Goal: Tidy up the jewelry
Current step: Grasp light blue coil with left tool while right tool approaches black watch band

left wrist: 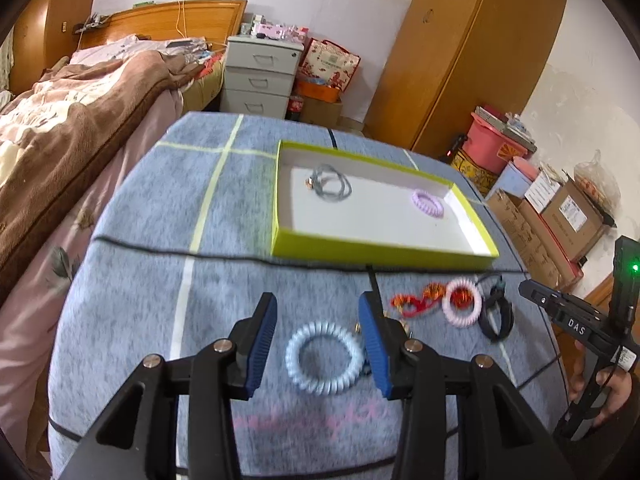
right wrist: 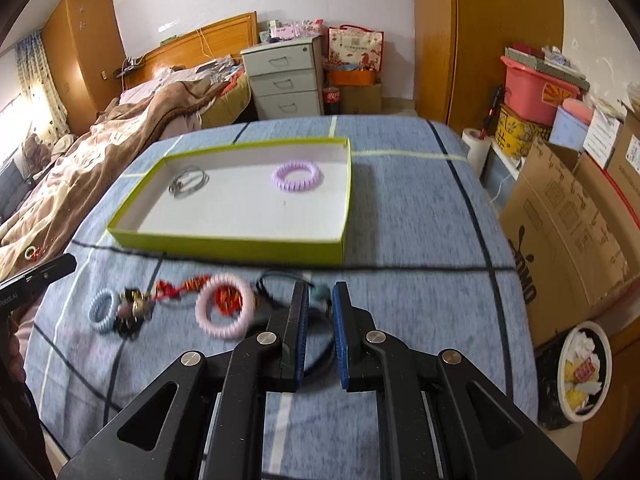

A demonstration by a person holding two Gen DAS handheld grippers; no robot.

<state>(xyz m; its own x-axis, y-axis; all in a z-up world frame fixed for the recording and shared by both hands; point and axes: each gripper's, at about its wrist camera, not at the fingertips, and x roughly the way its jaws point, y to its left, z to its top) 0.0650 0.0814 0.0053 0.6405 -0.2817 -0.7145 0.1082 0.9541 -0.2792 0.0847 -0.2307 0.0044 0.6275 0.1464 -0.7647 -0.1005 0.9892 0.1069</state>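
Note:
A green-edged tray [left wrist: 372, 251] [right wrist: 224, 246] lies on the blue blanket and holds a purple coil ring [left wrist: 428, 203] [right wrist: 296, 176] and a grey cord bracelet [left wrist: 331, 187] [right wrist: 188, 186]. My left gripper [left wrist: 318, 312] is open, its fingers on either side of a light blue coil ring [left wrist: 325, 360] [right wrist: 103, 309]. Right of it lie a red knotted cord [left wrist: 416, 302] [right wrist: 180, 286], a pink coil ring [left wrist: 462, 307] [right wrist: 225, 311] and a black band [left wrist: 498, 316] [right wrist: 316, 360]. My right gripper [right wrist: 321, 292] is open, its fingers around the black band.
The blanket covers a table beside a bed [left wrist: 60, 128]. A white drawer unit [left wrist: 260, 76] and a wooden wardrobe [left wrist: 472, 52] stand behind. Cardboard boxes [right wrist: 568, 216] and a bin [right wrist: 576, 376] are at the right. A thin black cable [left wrist: 180, 252] crosses the blanket.

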